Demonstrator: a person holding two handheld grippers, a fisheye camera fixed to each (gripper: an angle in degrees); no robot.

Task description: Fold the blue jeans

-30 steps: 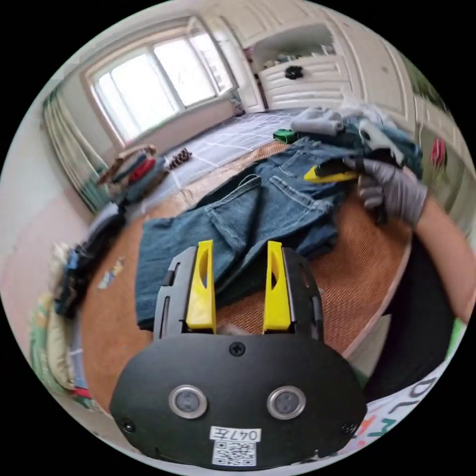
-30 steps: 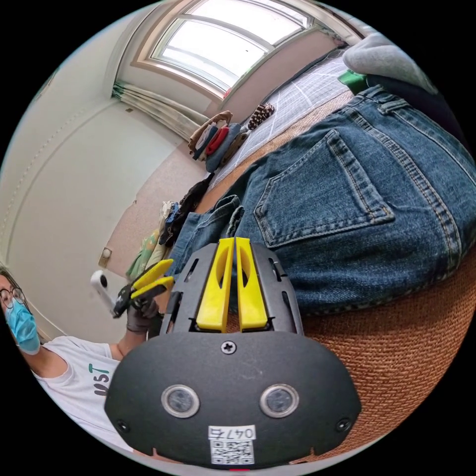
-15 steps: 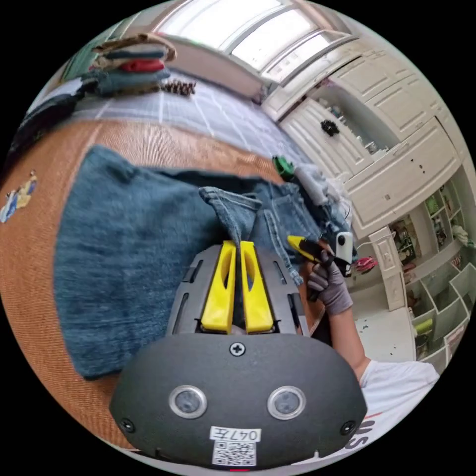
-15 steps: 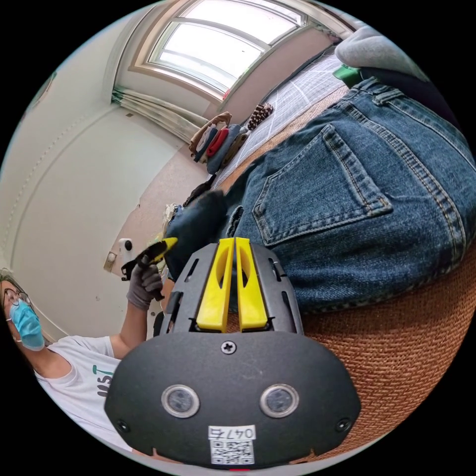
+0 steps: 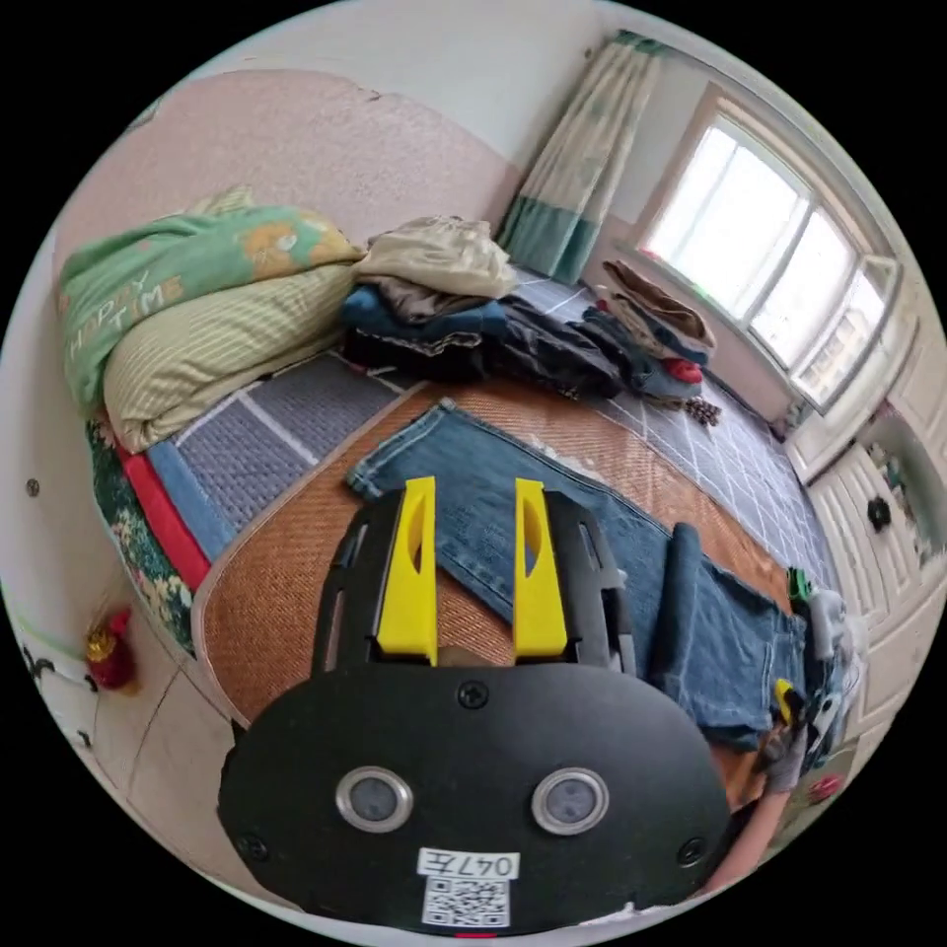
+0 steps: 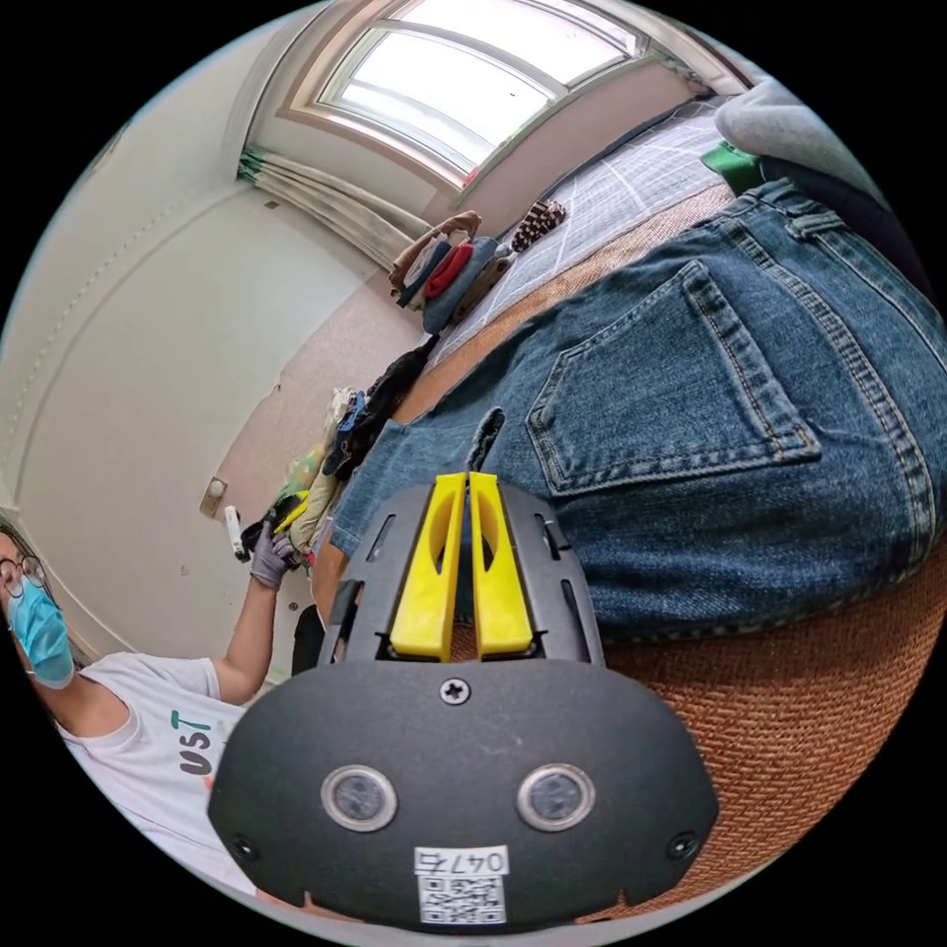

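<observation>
The blue jeans (image 5: pixel 592 552) lie stretched out on a woven brown mat (image 5: pixel 296 572), one leg reaching to the near corner. A raised crease (image 5: pixel 676 592) runs across them. My left gripper (image 5: pixel 473 488) hovers open over the leg end, holding nothing. In the right gripper view the back pocket and waist of the jeans (image 6: pixel 710 414) lie close up, and my right gripper (image 6: pixel 469 480) is shut on their edge. The right gripper (image 5: pixel 784 691) also shows at the far waist end, in a gloved hand. The left gripper (image 6: pixel 286 513) shows far off in the person's other hand.
Folded bedding (image 5: pixel 187 296) and a heap of clothes (image 5: pixel 464 316) lie beyond the mat on a grey checked cover (image 5: pixel 266 434). More clothes (image 5: pixel 651 326) sit under the window. The mat's edge (image 5: pixel 212 631) drops to the floor nearby. A grey garment (image 6: pixel 789 128) lies beyond the waist.
Half a second ago my left gripper was shut on a bunched jeans leg. It has let go and drawn back to the leg end, and the leg now lies straight. The right gripper kept its grip.
</observation>
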